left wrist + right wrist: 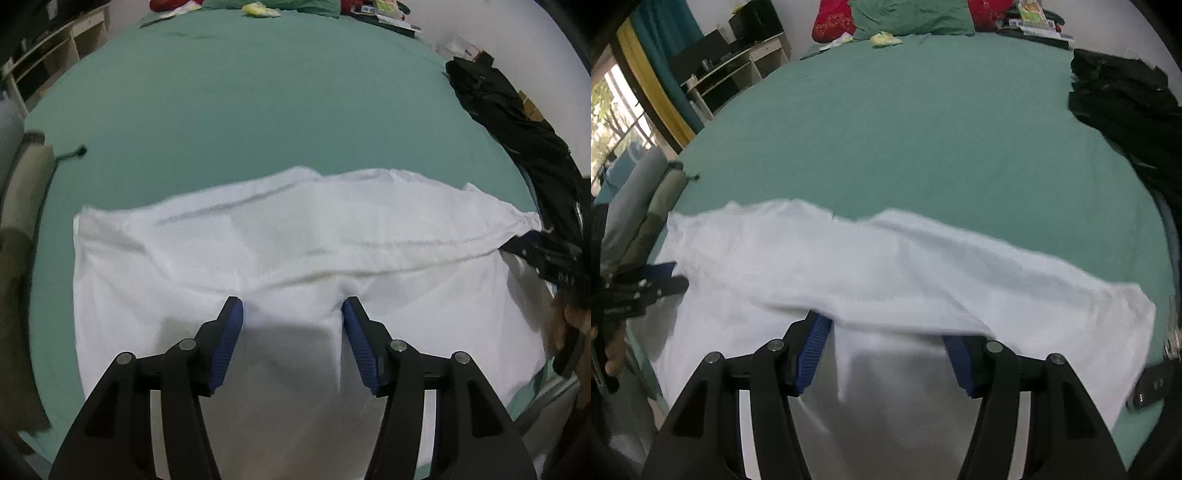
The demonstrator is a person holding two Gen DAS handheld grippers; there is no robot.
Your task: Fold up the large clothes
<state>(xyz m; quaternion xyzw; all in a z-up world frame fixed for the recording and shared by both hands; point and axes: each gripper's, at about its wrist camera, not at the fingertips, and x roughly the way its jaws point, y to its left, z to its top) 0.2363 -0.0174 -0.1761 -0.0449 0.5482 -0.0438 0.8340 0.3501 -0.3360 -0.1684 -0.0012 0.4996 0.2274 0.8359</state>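
A large white garment lies spread across the near part of a green bed; it also shows in the right wrist view. My left gripper is open just above the cloth, its blue pads wide apart with nothing between them. My right gripper is open too, its fingertips tucked under a raised fold of the white cloth. The left gripper also shows at the left edge of the right wrist view, and the right gripper at the right edge of the left wrist view.
A pile of black clothes lies along the bed's right side. Pillows and small items sit at the head of the bed. A shelf unit and a window stand to the left.
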